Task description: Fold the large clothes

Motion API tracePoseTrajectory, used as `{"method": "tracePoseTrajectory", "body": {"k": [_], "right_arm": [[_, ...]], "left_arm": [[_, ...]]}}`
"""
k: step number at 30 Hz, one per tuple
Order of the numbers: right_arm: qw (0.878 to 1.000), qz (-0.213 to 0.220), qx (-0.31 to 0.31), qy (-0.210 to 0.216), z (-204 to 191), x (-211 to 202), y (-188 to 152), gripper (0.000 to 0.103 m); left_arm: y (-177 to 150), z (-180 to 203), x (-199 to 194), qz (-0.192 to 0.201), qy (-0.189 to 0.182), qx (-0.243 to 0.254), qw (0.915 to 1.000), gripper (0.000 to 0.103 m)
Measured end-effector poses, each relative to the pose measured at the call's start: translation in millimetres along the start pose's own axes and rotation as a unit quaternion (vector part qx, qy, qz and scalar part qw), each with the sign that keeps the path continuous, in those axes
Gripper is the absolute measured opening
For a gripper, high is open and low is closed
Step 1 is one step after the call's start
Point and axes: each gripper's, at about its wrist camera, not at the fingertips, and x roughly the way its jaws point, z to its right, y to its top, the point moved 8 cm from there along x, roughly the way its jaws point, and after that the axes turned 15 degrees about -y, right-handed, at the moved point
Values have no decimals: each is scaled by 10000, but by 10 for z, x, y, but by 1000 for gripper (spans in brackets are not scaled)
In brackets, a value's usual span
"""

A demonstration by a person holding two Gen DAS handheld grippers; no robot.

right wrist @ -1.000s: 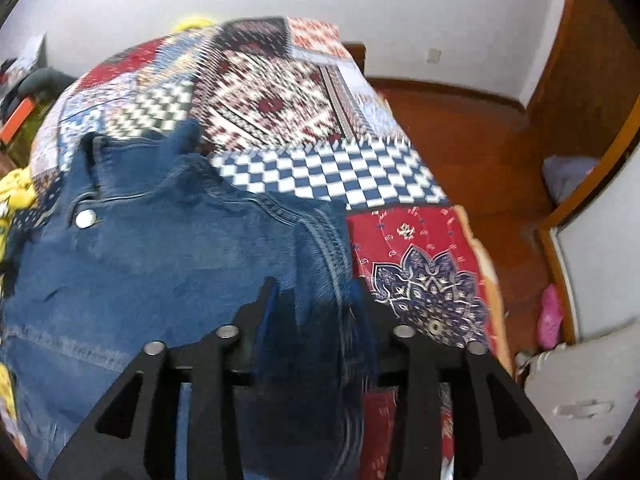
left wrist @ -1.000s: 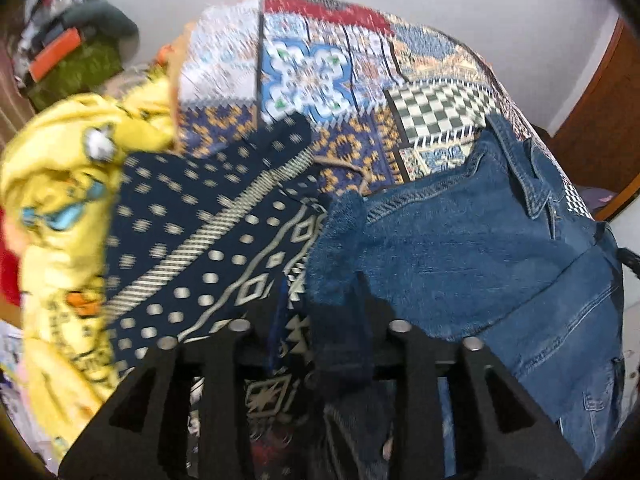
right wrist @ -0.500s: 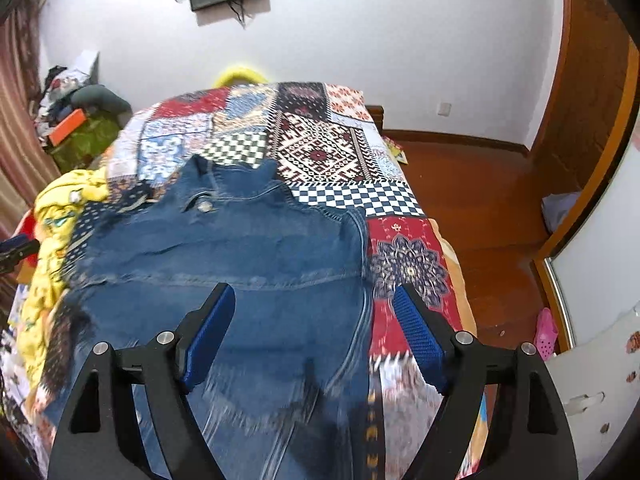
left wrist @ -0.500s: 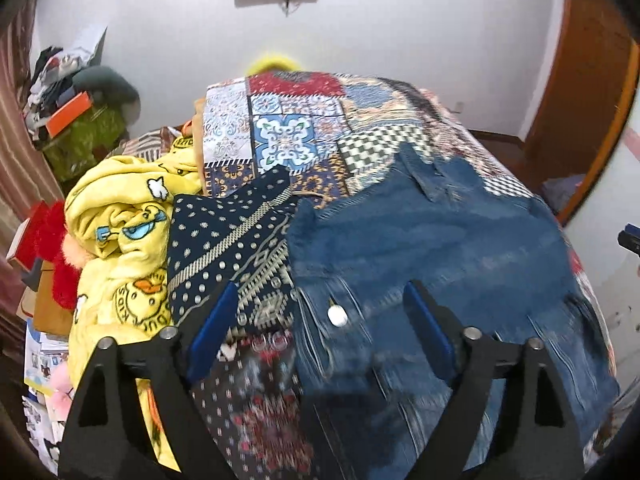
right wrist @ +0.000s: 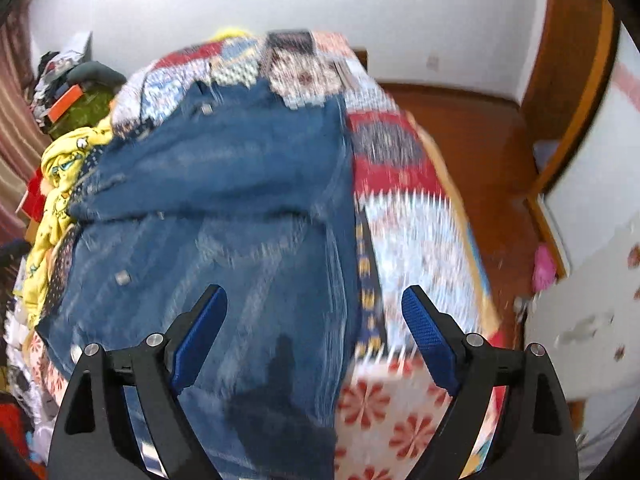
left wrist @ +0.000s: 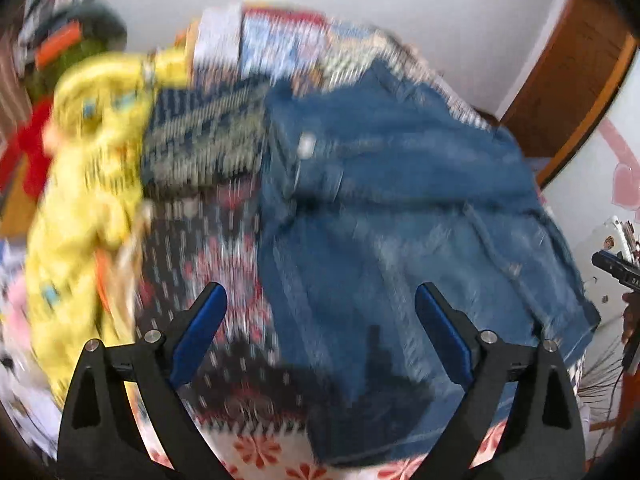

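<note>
A yellow garment [left wrist: 80, 184] lay heaped unfolded at the bed's left edge. The denim jacket [left wrist: 392, 216] lay on the patchwork bedspread [right wrist: 416, 240], apparently folded once, more folds likely remaining. The left gripper [left wrist: 320, 332] and right gripper [right wrist: 314, 330] had just been opening; jaws wide, holding nothing.

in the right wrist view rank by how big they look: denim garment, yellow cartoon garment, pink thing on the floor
1. denim garment, by far the largest, though nearest the camera
2. yellow cartoon garment
3. pink thing on the floor, smallest
</note>
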Motion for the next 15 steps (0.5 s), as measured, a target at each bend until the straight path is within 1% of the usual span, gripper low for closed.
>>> {"method": "tracePoseTrajectory", "body": {"k": [3,6,8,9,11,12,14,15], "right_arm": [[9989,-401,184,158,20,121,-216,87],[9975,-598,194,327,7,198,-346,87],[9965,-690,251,402,-8,256,-403,87],[9957,-740,281,480,-23,280,-426,87],[9945,-814,264,606,-57,332,-492,87],[9939,-866,261,631,-75,381,-515,86],[9935,-869,285,682,-99,415,-510,84],[9936,-808,287,731,-117,407,-489,78]], "left_arm": [[-254,-156,97,-154,-41,-297,9994,95],[-493,-229,207,-384,-443,-782,9952,95],[-637,-236,293,-521,-819,-1176,9883,95],[-685,-234,327,-571,-948,-1318,9851,95],[-777,-219,421,-671,-1284,-1679,9751,95],[-794,-216,434,-644,-1315,-1749,9736,95],[-781,-183,438,-558,-1316,-1752,9741,95],[-775,-136,441,-550,-1392,-1710,9738,91]]}}
